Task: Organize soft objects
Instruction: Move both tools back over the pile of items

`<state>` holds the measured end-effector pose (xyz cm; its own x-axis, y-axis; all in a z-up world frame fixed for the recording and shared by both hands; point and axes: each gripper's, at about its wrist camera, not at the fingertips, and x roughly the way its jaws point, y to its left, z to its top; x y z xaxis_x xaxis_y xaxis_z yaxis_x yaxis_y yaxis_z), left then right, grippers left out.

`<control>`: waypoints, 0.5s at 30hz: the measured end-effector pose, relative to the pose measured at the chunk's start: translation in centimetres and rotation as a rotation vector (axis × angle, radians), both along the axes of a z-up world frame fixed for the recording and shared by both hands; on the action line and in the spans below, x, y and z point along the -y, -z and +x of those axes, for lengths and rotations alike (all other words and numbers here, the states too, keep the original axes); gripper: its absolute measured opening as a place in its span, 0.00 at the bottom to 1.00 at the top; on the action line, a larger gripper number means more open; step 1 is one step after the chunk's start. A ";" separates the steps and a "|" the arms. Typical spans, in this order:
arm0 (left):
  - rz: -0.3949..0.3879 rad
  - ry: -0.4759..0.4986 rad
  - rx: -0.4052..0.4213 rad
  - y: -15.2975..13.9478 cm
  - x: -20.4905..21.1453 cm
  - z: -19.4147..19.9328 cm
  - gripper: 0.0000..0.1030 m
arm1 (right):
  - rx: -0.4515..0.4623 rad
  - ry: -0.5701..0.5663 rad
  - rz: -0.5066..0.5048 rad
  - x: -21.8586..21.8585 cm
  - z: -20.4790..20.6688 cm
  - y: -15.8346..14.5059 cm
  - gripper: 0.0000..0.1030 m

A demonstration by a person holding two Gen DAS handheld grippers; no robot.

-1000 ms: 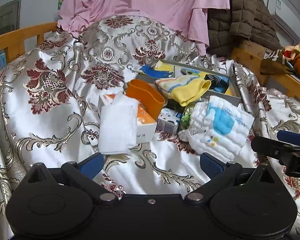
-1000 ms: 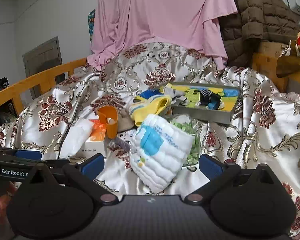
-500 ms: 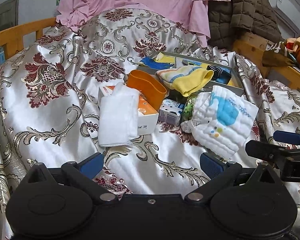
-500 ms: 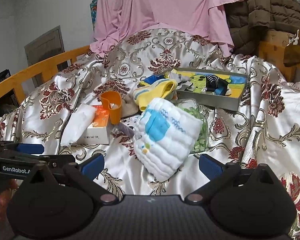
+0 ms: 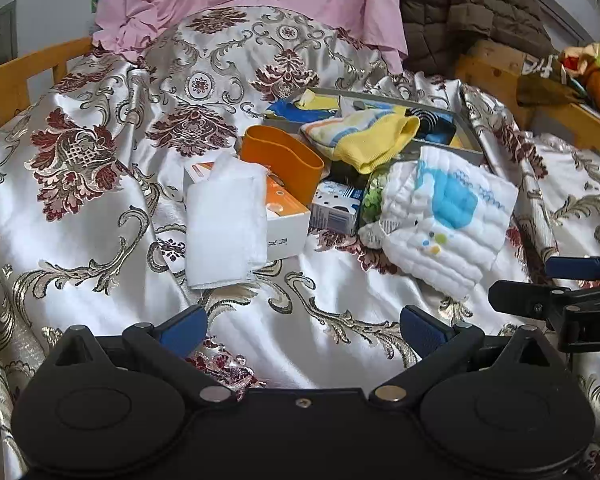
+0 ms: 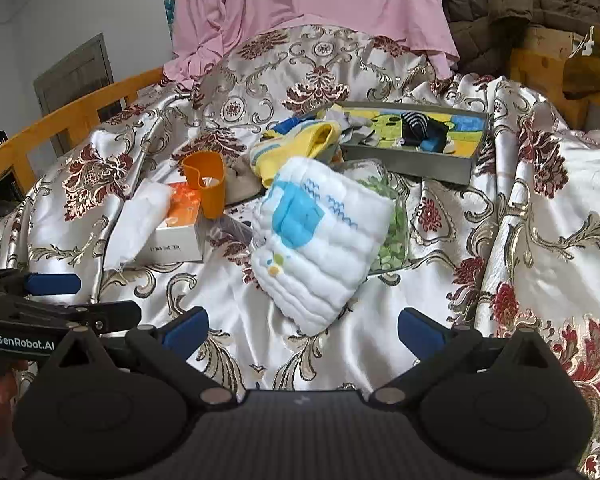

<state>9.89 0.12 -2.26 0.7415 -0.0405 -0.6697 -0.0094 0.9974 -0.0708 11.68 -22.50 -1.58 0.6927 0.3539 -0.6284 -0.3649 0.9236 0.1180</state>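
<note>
A quilted white cloth (image 6: 320, 240) with blue patches lies folded on the satin bedspread (image 6: 540, 208), just beside the grey tray (image 6: 432, 168). Both the right gripper (image 6: 302, 330) and the left gripper (image 5: 302, 330) hover level before it, spread wide and empty.

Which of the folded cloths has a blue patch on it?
The quilted white cloth lying partly on the bag of green bits; the plain white cloth draped over the orange box has none.
</note>
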 end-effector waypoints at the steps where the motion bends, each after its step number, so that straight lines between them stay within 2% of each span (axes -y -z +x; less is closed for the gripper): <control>1: 0.009 0.003 -0.001 0.1 0.0 0.0 0.99 | -0.001 -0.001 0.002 0.0 0.1 0.2 1.00; 7: 0.034 -0.020 -0.001 0.2 -1.0 0.6 0.99 | 0.006 0.003 0.033 -0.1 1.2 0.8 1.00; 15: 0.068 -0.010 0.001 -0.4 -2.5 3.8 0.99 | 0.006 0.012 0.110 -0.4 3.4 2.1 1.00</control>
